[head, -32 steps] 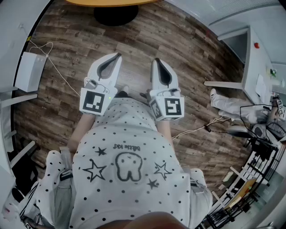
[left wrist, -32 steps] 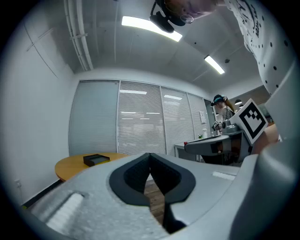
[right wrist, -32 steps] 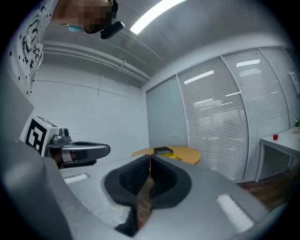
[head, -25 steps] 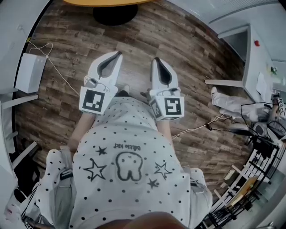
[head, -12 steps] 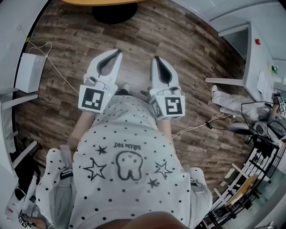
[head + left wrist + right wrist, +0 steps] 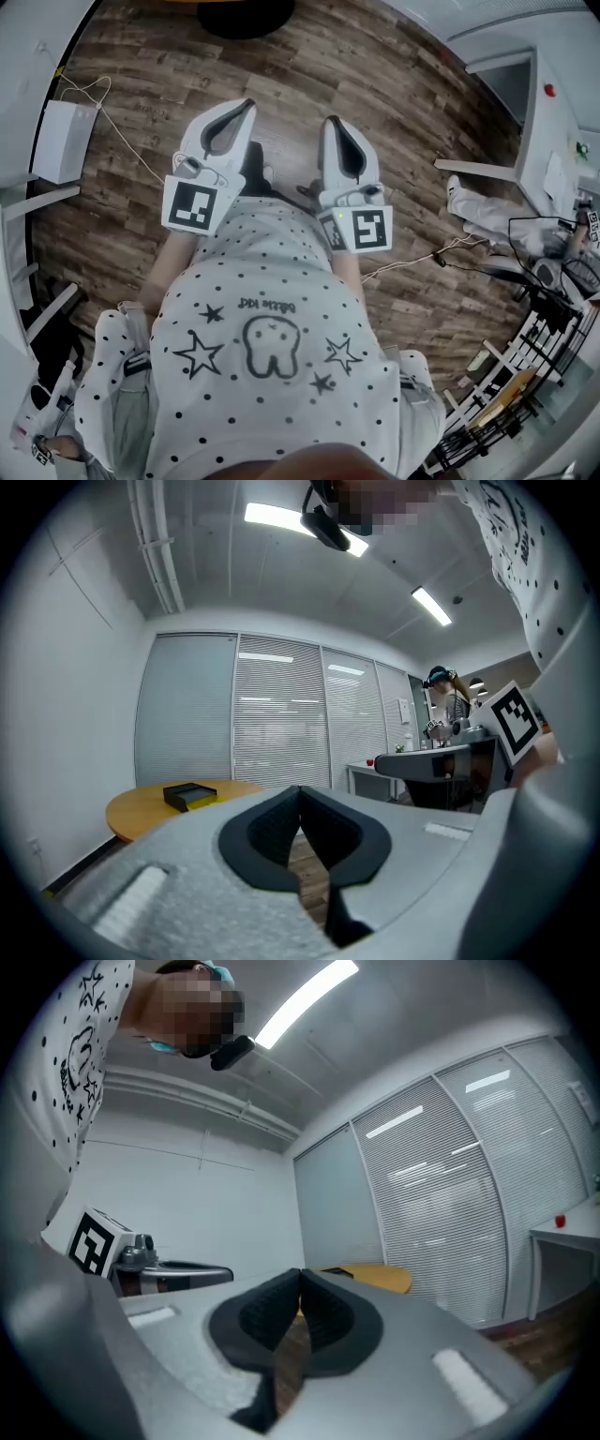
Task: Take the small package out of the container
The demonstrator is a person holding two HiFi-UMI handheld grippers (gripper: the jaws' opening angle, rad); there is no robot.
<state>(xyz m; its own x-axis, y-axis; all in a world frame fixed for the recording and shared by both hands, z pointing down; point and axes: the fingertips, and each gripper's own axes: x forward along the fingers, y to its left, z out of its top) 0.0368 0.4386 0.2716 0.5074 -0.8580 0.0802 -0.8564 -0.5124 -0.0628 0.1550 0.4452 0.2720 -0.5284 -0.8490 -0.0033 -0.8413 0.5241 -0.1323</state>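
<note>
hardly anything is moving since the earlier frame. left gripper (image 6: 246, 111) and right gripper (image 6: 330, 122) are keeping jaws together, empty; container (image 6: 190, 795) is sitting well ahead on the counter (image 6: 131, 813), left of the left jaws, package presumably lying inside.

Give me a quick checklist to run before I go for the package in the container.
1. Left claw empty: ok, nothing in it.
2. Right claw empty: ok, nothing in it.
3. Claws open for a grab: not ok, both are shut.
4. Container found: ok, on the round table ahead.
5. Container within reach: not ok, it sits well ahead.
6. Package seen inside: cannot tell, too small.
</note>
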